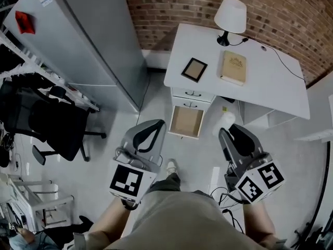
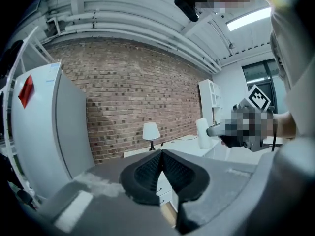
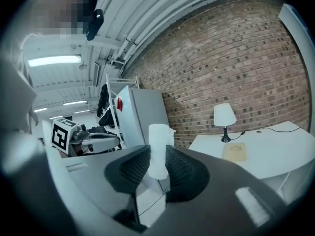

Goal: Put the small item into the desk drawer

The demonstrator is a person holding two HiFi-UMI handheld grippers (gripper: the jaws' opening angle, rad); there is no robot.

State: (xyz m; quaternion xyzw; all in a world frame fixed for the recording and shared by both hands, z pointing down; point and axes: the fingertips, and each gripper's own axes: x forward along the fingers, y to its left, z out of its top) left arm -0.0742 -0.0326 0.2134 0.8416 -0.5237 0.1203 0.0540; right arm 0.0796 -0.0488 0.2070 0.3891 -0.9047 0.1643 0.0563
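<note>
My right gripper (image 3: 157,168) is shut on a small white bottle (image 3: 159,149), which stands upright between its dark ribbed pads; in the head view the bottle (image 1: 225,123) shows just beyond the right gripper (image 1: 229,134), above the floor in front of the desk. The white desk (image 1: 270,82) has its lower drawer (image 1: 186,122) pulled out, open and showing a bare brown bottom. My left gripper (image 1: 151,134) hangs left of the drawer with its jaws pressed together and nothing in them; in its own view the left gripper (image 2: 161,159) is shut too.
On the desk stand a white lamp (image 1: 229,17), a dark picture frame (image 1: 194,69) and a tan book (image 1: 233,67). A grey cabinet (image 1: 88,40) rises on the left, with a black office chair (image 1: 57,126) beside it. A brick wall runs behind. Cables lie by my feet.
</note>
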